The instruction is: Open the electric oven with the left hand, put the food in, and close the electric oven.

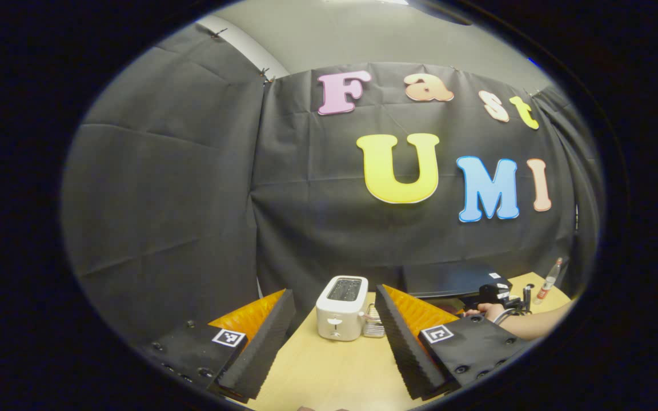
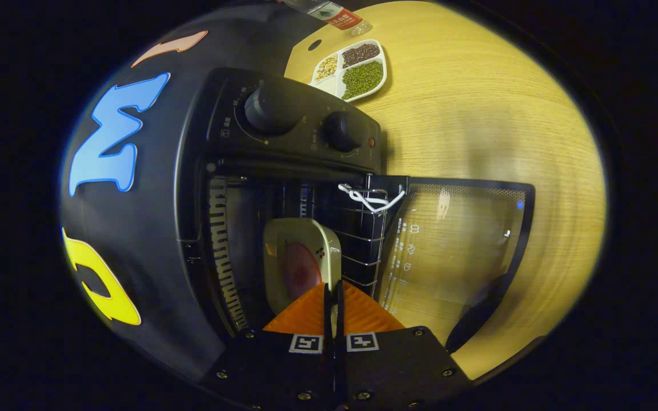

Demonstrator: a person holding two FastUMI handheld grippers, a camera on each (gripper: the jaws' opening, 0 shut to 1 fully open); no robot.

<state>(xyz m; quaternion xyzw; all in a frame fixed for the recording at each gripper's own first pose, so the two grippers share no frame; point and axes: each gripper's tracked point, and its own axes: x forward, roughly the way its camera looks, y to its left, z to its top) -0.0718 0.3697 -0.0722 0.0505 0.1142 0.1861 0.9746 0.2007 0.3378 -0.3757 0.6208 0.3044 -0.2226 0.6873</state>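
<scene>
In the right gripper view the black electric oven (image 2: 283, 125) stands open, its glass door (image 2: 454, 245) folded flat over the wooden table. A cream plate (image 2: 297, 242) with a reddish round food (image 2: 300, 274) sits inside the cavity on the wire rack (image 2: 363, 240). My right gripper (image 2: 333, 294) is shut on the plate's near rim, reaching into the oven mouth. My left gripper (image 1: 334, 292) is open and held above the table, apart from the oven (image 1: 449, 279), which lies to its right. The other gripper (image 1: 494, 294) and the hand (image 1: 489, 311) holding it are at the oven.
A white toaster (image 1: 340, 308) stands on the table (image 1: 329, 371) ahead of my left gripper. A divided dish of beans (image 2: 354, 68) and a plastic bottle (image 2: 329, 11) lie beyond the oven's control panel. The bottle (image 1: 549, 282) also appears at the table's far right.
</scene>
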